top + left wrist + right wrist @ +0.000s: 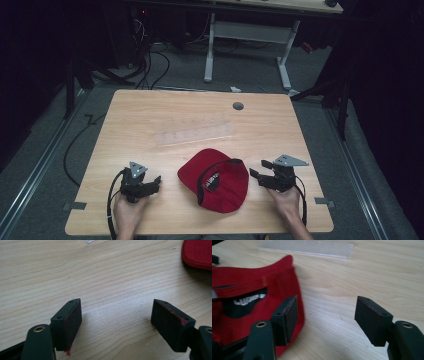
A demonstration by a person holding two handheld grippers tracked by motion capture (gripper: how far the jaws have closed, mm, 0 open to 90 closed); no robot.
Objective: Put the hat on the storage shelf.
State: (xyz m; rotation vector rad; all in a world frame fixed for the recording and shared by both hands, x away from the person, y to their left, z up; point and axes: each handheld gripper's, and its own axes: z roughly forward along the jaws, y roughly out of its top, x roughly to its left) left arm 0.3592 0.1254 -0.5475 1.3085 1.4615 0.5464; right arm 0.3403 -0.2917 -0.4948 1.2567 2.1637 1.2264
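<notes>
Right now I hold both jaws wide and empty; right gripper (pixel 256 173) at the red cap's (pixel 216 179) three o'clock should pinch its edge squarely, left gripper (pixel 156 181) waiting at nine.

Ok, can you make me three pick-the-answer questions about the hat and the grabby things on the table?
1. Where does the cap lie?
A between both hand-held grippers
B on the floor
C at the table's far edge

2. What colour is the cap?
A blue
B red
C green

3. How do the left hand-held gripper's jaws stand?
A clamped on the cap
B shut tight
C open with nothing between

Answers: 1 A, the left one and the right hand-held gripper flank it in the high view. 2 B, its fabric is red. 3 C, bare table shows between its pads.
</notes>
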